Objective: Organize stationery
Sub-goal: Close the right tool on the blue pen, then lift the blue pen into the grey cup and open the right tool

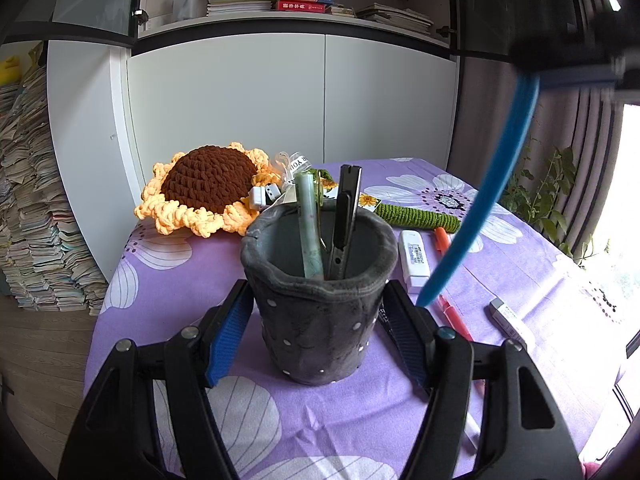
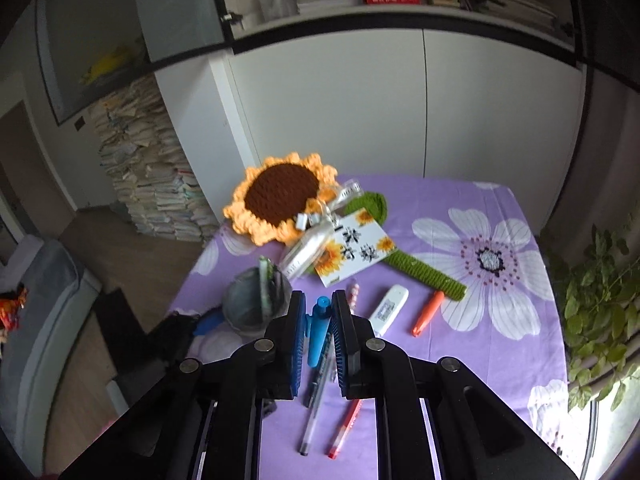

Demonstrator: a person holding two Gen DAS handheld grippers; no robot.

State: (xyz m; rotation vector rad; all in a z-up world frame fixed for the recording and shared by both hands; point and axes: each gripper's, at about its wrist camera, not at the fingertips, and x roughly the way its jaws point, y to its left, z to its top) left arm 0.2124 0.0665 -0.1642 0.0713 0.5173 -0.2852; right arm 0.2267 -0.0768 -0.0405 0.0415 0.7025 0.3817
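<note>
**Blue pen lifted while the cup is held steady**

The left gripper [image 1: 316, 320] clamps the grey pen cup [image 1: 318, 300] from both sides, likely to keep the soft cup from tipping as pens drop in; a green pen [image 1: 310, 232] and a black cutter [image 1: 344, 224] already stand inside. The right gripper [image 2: 316, 332] is closed on a blue pen [image 2: 318, 336], hanging above the counter [image 2: 460, 360] with the cup at its ten o'clock. An orange pen [image 2: 428, 314] and white stick [image 2: 388, 308] lie at two o'clock, waiting.

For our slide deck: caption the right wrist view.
Right gripper shut on a blue pen above the purple cloth, grey pen holder nearby.
</note>
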